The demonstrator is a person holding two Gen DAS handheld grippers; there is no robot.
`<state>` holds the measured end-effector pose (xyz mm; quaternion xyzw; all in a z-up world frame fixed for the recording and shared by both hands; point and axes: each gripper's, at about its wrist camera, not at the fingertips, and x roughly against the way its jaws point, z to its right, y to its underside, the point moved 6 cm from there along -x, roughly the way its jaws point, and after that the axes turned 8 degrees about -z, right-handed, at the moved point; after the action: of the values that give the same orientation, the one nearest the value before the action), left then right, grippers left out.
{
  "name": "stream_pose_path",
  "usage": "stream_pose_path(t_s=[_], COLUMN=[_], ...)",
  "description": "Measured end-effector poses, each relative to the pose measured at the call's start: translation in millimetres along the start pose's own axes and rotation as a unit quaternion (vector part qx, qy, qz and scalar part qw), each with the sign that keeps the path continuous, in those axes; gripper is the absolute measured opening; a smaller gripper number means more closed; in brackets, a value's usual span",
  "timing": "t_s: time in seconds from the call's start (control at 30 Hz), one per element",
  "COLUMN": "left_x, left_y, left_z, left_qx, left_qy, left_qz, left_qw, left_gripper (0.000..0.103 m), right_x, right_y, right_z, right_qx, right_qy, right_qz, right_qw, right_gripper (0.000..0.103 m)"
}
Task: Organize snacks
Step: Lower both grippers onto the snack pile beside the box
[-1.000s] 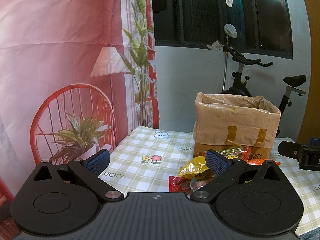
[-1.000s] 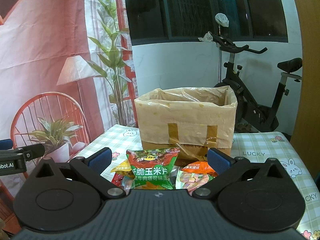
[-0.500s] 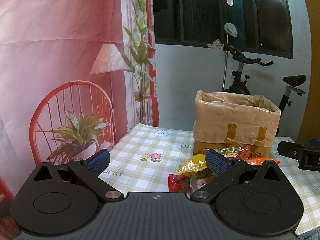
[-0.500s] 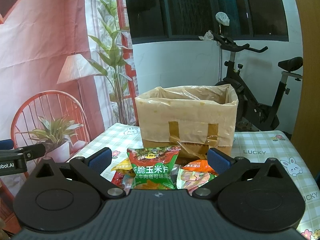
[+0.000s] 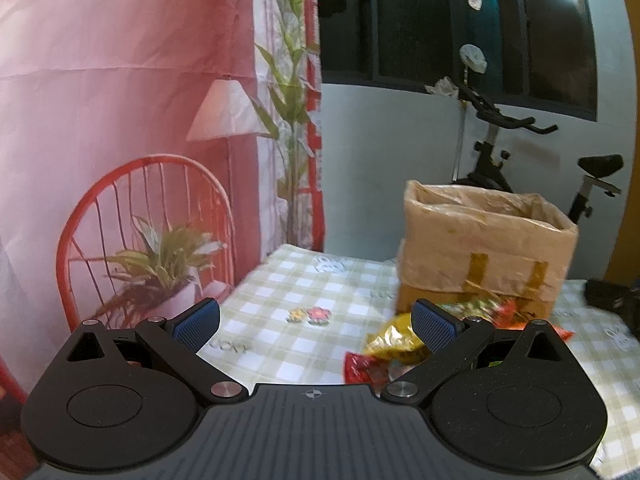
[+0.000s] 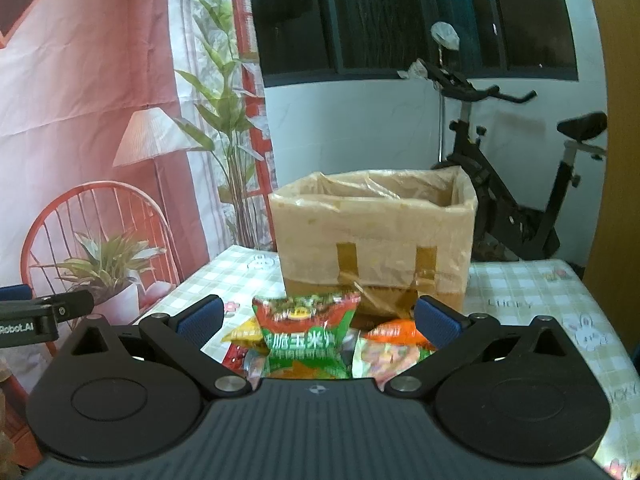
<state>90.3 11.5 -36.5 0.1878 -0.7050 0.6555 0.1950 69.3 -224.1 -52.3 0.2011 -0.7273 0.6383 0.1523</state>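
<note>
Checkered tablecloth (image 6: 532,300): one lined box (image 6: 374,240), snack pile (image 6: 320,340) right ahead of right gripper (image 6: 318,314); left gripper (image 5: 316,322) off beside. Both spread, empty.

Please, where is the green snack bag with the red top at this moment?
In the right wrist view the green snack bag lies on the checked table, centred in front of the lined cardboard box, with a yellow packet on its left and an orange one on its right.

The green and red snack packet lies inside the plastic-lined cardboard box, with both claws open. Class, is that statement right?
Not quite. The right wrist view shows the green and red snack packet on the checked tablecloth in front of the plastic-lined cardboard box, not inside it. Both claws, right and left, are indeed open.
</note>
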Motion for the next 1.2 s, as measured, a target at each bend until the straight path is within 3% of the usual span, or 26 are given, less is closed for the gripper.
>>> stream_pose_path(t_s=[0.27, 0.53, 0.67, 1.0, 1.2], left_x=[-31, -55, -70, -117, -119], left_y=[-36, -67, -56, -7, 11], left_z=[-7, 9, 27, 67, 97], left_qx=[0.011, 0.011, 0.005, -0.024, -0.045], left_qy=[-0.017, -0.005, 0.026, 0.096, 0.132], left_qz=[0.034, 0.069, 0.063, -0.009, -0.014], left_qw=[0.9992, 0.9975, 0.9977, 0.995, 0.9902], left_gripper=[0.103, 0.102, 0.102, 0.102, 0.102], right_x=[-10, -33, -41, -79, -89], right_y=[-38, -57, -53, -5, 4], right_z=[31, 60, 71, 76, 88], right_qx=[0.025, 0.047, 0.038, 0.049, 0.033], right_qy=[0.017, 0.053, 0.058, 0.061, 0.068], right_qz=[0.064, 0.08, 0.087, 0.038, 0.022], right_qw=[0.997, 0.994, 0.994, 0.996, 0.997], right_gripper=[0.103, 0.103, 0.103, 0.103, 0.103])
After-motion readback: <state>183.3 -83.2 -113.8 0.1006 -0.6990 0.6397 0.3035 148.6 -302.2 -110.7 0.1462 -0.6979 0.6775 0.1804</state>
